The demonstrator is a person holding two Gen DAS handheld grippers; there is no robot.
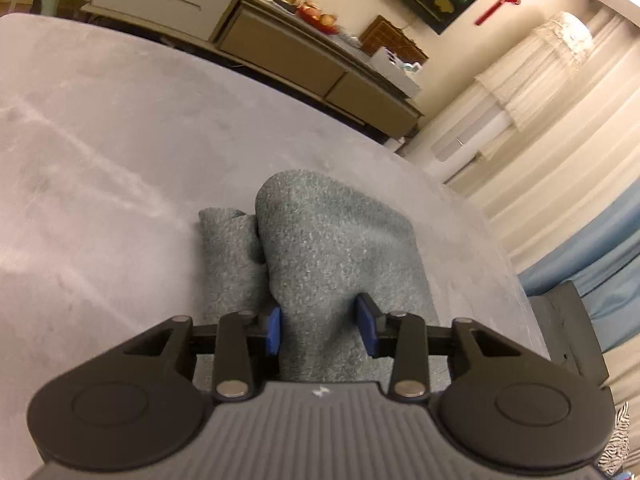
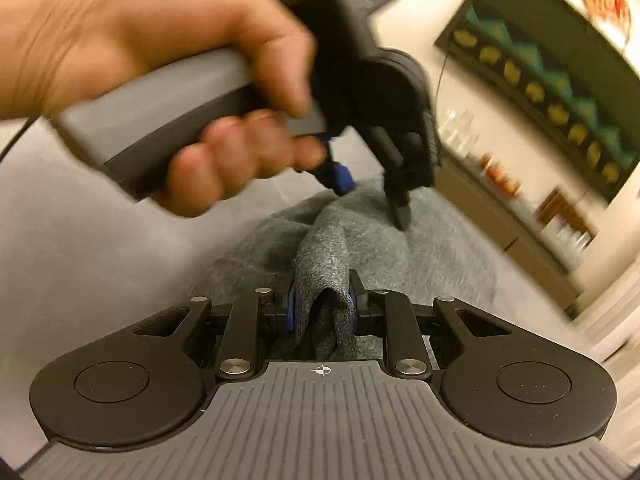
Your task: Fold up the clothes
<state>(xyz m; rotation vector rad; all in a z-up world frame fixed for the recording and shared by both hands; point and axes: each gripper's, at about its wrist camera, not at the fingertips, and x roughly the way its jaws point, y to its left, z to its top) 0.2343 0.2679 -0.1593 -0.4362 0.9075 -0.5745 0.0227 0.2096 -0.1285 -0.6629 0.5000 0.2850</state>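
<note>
The right gripper (image 2: 322, 312), a black two-finger claw with blue pads, is clamped on a bunched ridge of the speckled grey-green knit garment (image 2: 320, 264); the cloth fills the narrow gap between its pads and droops in a fold below them. The left gripper (image 1: 322, 326) has the same build, and a raised hump of the same garment (image 1: 328, 248) sits between its blue pads: the left pad (image 1: 274, 330) lies against the cloth, while the right pad (image 1: 368, 326) seems to stand just clear of it, so the jaws look part-open around the fold rather than pinching it. In the right wrist view the left gripper (image 2: 372, 204) appears again, blurred, tilted down onto the far side of the cloth, with a person's hand (image 2: 168, 92) wrapped around its grey handle. The garment lies heaped and partly folded on a pale grey, soft-looking surface (image 1: 100, 152), with a smaller fold of it lying just to the left of the hump in the left wrist view. Beyond the surface's far edge, a long low cabinet with brown and grey drawer fronts (image 1: 280, 52) runs along the cream wall, carrying small cluttered items. Above it hangs a dark-framed picture in green and yellow (image 2: 552, 92), and pale pleated curtains (image 1: 560, 100) hang at the right.
</note>
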